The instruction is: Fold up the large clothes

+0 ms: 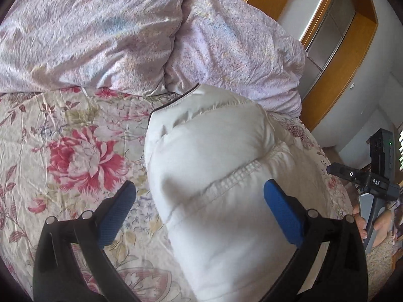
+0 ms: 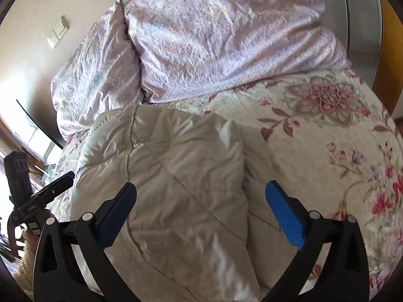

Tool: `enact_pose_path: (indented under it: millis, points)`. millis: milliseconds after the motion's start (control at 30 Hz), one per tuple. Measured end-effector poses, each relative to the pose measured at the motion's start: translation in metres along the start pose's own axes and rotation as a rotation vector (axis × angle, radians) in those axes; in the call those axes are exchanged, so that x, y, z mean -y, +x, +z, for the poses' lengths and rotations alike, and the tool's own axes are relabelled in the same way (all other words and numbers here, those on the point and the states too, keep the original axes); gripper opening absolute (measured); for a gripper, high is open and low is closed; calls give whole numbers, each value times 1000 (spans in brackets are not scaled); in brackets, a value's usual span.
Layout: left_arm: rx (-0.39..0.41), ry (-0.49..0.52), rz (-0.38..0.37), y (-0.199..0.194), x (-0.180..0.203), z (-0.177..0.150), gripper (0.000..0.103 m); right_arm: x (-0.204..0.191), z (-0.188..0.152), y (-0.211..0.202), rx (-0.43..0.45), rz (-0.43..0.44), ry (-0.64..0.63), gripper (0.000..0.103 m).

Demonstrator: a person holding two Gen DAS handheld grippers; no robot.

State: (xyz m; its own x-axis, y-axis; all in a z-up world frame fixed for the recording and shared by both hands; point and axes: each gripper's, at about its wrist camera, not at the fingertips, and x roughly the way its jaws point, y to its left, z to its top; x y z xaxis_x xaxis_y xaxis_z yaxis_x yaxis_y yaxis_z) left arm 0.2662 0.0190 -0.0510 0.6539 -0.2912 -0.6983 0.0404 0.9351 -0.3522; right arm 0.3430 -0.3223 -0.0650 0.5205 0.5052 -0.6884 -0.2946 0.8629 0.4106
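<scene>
We are in a home bedroom: a bed [image 2: 314, 151] under a floral sheet, a rumpled lilac duvet [image 2: 214, 37], a wood-framed wardrobe [image 1: 347, 50].

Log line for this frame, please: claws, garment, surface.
left claw: open, over jacket | right claw: open, over jacket | jacket: white, puffy, bundled on bed | duvet: behind jacket

Folded jacket [image 1: 209, 166] lying on the bed [image 1: 75, 151], taken as landmark. Behind jacket: two pillows [image 1: 95, 32] side by side on the bed, nearer one just beyond jacket's far edge. Left tool [image 1: 199, 201] above jacket's near end, fingers spread either side, apart from the fabric. Right tool [image 2: 200, 202] likewise above jacket. Wardrobe [image 1: 335, 37] beyond the bed, behind and right of jacket.
</scene>
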Motion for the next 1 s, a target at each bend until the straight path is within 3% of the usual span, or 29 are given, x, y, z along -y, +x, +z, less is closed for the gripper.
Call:
enact_pose_path:
  millis: [100, 200, 433, 633, 767, 1000]
  points:
    - [-67, -64, -86, 5, -16, -9, 101, 35, -6, 9, -133, 106, 149, 102]
    - [-100, -124, -172, 10, -24, -15, 101, 58, -15, 20, -192, 164, 247, 102]
    - [-156, -191, -261, 24, -27, -19, 101, 65, -28, 49, -322, 268, 301, 102]
    - [-195, -250, -335, 35, -31, -24, 101, 41, -25, 66, -357, 316, 221, 102]
    - [-204, -219, -356, 30, -31, -28, 101, 22, -27, 67, -357, 352, 145, 102]
    - [-182, -186, -358, 32, -26, -28, 101, 22, -27, 77, -340, 393, 181, 102]
